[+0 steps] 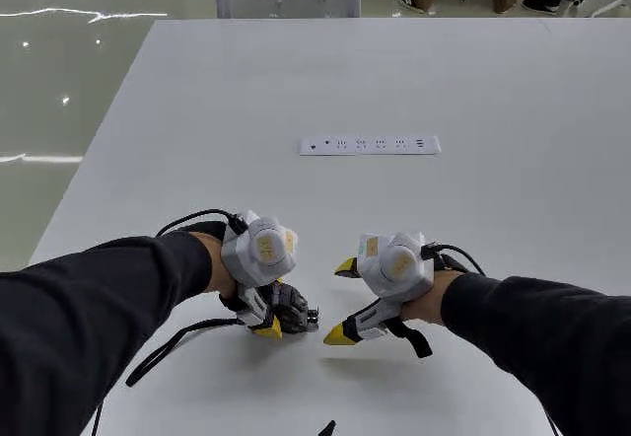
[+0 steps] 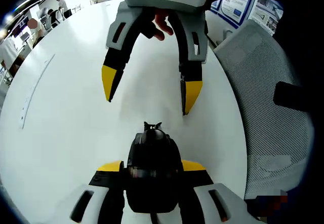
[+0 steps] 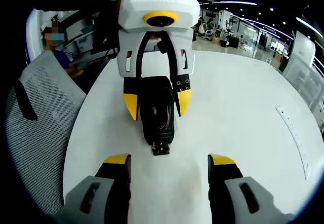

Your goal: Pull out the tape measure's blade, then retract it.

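A black tape measure (image 1: pixel 292 307) rests low over the white table (image 1: pixel 394 81), and my left gripper (image 1: pixel 281 314) is shut on its case. In the left gripper view the case (image 2: pixel 152 163) sits between my yellow-tipped jaws, its blade hook (image 2: pixel 152 127) pointing forward. My right gripper (image 1: pixel 342 301) faces it from the right, open, jaws spread a short way from the hook. In the right gripper view the tape measure (image 3: pixel 157 113) and its hook (image 3: pixel 161 148) lie just ahead of my open right gripper (image 3: pixel 169 160). No length of blade is drawn out.
A white power strip (image 1: pixel 370 145) lies at mid-table, farther away. A grey mesh chair (image 2: pixel 263 82) stands by the near table edge. Black cables (image 1: pixel 173 342) trail from the left gripper. People's legs show beyond the far edge.
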Demonstrator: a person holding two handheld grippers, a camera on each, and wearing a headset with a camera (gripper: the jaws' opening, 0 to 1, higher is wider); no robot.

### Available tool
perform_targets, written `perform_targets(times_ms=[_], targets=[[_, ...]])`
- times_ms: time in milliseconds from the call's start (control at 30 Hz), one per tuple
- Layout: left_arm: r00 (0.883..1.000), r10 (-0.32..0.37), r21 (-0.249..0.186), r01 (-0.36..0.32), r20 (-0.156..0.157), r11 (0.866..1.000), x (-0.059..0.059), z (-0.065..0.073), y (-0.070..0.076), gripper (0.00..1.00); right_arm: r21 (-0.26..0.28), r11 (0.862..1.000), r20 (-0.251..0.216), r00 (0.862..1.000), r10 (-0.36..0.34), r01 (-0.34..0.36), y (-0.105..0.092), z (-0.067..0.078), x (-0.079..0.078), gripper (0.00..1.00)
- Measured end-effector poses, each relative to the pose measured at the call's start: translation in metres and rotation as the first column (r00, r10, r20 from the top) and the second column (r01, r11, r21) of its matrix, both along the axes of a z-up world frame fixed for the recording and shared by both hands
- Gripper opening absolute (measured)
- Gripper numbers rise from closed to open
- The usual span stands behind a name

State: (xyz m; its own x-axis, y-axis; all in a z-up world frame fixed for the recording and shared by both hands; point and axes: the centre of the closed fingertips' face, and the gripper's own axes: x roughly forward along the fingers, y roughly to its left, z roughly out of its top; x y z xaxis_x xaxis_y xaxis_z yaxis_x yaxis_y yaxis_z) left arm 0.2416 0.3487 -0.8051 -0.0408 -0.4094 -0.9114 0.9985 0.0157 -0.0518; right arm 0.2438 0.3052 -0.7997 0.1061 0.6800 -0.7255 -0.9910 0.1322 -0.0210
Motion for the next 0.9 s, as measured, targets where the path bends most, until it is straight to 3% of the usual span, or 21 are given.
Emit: perform_targets(times_ms=[133,200,300,533,700,800,833,900], targets=[[1.000,0.008,-0.003,-0.008,-0.004,1.000,-0.001,0.000,0.000,0.38,-0.003,1.000,-0.001,1.000,0.012,-0.012,0.010,-0.001,0.001,0.49],[1.000,0.013,-0.002,-0.013,0.000,1.000,-0.001,-0.001,0.000,0.38,-0.031,0.999,0.025,0.999,0.027,-0.026,0.012,-0.007,0.003,0.40],[1.000,0.021,0.004,-0.021,0.005,1.000,-0.001,-0.001,0.001,0.38,-0.045,0.998,0.013,0.999,0.034,-0.033,0.015,-0.014,0.002,0.32],[0.999,0.048,-0.004,-0.048,0.000,0.999,-0.001,-0.002,0.000,0.39,-0.095,0.993,0.028,0.997,0.075,-0.072,0.019,-0.024,-0.002,0.24],[0.995,0.090,-0.032,-0.091,-0.030,0.995,-0.002,-0.003,-0.001,0.40,-0.089,0.993,-0.005,0.997,0.075,-0.076,0.021,-0.026,-0.006,0.16],[0.989,0.102,-0.032,-0.106,-0.103,0.994,-0.016,-0.006,0.002,0.43,-0.085,0.990,-0.016,0.994,0.109,-0.110,0.023,-0.027,-0.009,0.13],[0.995,0.078,-0.057,-0.082,-0.062,0.995,-0.012,-0.005,-0.002,0.43,-0.085,0.992,-0.030,0.995,0.096,-0.098,0.023,-0.027,-0.010,0.12],[0.995,0.086,-0.074,-0.091,-0.057,0.993,-0.013,-0.005,-0.002,0.43,-0.084,0.990,-0.026,0.994,0.108,-0.110,0.023,-0.026,-0.009,0.12]])
